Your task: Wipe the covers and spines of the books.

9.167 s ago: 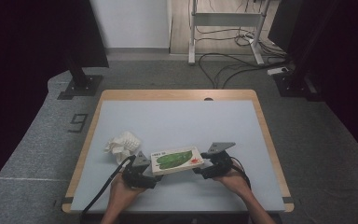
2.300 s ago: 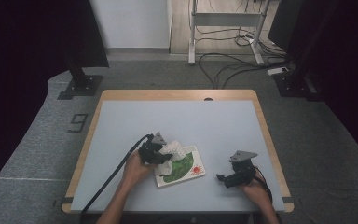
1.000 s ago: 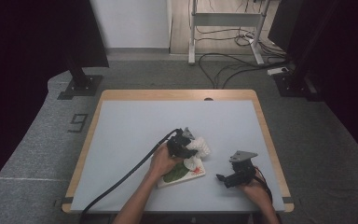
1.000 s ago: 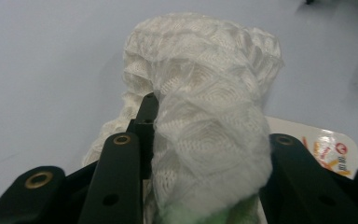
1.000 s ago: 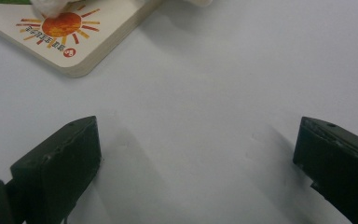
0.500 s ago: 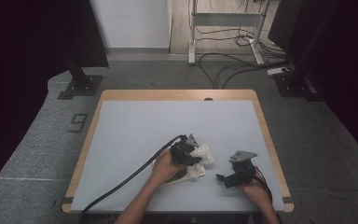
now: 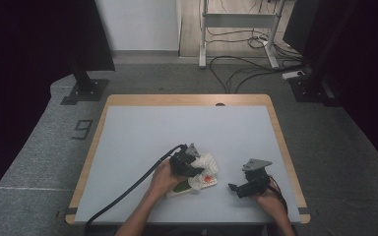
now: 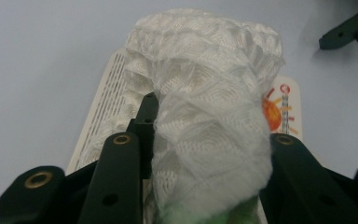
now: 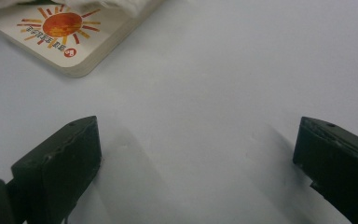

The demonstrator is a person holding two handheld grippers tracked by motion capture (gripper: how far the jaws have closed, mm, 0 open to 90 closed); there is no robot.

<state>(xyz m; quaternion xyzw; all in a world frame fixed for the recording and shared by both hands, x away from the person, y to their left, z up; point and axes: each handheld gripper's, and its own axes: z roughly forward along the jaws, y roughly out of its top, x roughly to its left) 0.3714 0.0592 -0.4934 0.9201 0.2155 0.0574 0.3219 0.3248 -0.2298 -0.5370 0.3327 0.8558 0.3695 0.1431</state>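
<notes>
A white crumpled cloth (image 7: 209, 163) is clamped in my left gripper (image 7: 200, 170), which presses it onto a flat board book (image 7: 179, 189) near the table's front middle. In the left gripper view the cloth (image 8: 209, 116) bulges between the two black jaws of the left gripper (image 8: 209, 144) and covers most of the book (image 8: 98, 107), whose sun picture (image 8: 272, 112) peeks out. My right gripper (image 7: 234, 187) rests on the table to the right of the book, jaws wide apart. In the right gripper view the right gripper (image 9: 196, 154) holds nothing and the book's corner (image 9: 65, 28) lies ahead to the left.
The pale grey table (image 7: 177, 128) has a wooden rim (image 7: 94, 142). A black cable (image 7: 128, 194) trails from the left gripper toward the front left edge. The tip of the right gripper (image 8: 349, 30) shows at the top right of the left gripper view.
My left gripper has slid the cloth to the right across the book. The right gripper has stayed where it was.
</notes>
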